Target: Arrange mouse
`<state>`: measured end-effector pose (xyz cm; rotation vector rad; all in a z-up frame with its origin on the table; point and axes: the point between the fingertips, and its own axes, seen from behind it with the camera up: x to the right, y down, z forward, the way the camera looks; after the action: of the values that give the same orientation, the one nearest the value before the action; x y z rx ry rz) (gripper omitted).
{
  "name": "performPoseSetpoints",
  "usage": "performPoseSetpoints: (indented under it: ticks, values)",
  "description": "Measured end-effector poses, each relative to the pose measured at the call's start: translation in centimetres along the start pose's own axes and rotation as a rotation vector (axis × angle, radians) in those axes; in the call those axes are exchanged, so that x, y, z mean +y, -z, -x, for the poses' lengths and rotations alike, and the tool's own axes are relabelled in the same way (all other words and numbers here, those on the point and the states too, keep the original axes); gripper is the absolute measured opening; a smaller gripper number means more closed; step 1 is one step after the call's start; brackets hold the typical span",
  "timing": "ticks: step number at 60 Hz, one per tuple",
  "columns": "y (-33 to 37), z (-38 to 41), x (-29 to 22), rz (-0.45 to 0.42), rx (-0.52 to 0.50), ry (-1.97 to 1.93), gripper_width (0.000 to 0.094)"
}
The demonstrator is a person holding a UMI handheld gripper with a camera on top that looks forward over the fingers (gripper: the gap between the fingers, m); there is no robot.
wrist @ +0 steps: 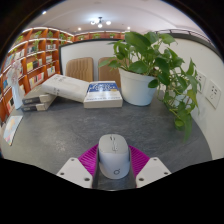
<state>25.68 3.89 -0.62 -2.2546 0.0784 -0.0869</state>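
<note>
A light grey computer mouse [113, 155] sits between my two fingers, its front pointing away from me. The magenta pads [88, 158] press on both of its sides. My gripper [113, 162] is shut on the mouse and holds it just above the grey table [70, 125]. The mouse's underside and the table right beneath it are hidden.
A stack of books [102, 94] and white boxes [62, 87] lies at the far side of the table. A potted plant in a white pot [138, 86] stands at the back right, with trailing leaves [182, 100] by the wall. Bookshelves [30, 60] line the left.
</note>
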Motion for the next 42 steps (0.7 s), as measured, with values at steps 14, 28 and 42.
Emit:
performPoseSetpoints:
  ticks: [14,28,42]
  values:
    - [1.0,-0.2,-0.8,0.059,0.078,-0.002,0.0333]
    - [11.6,7.1,-16.4,-0.172,0.215,-0.015,0.0332]
    - [19.7,24.5,-27.5,-0.336,0.135,-0.005,0.0330]
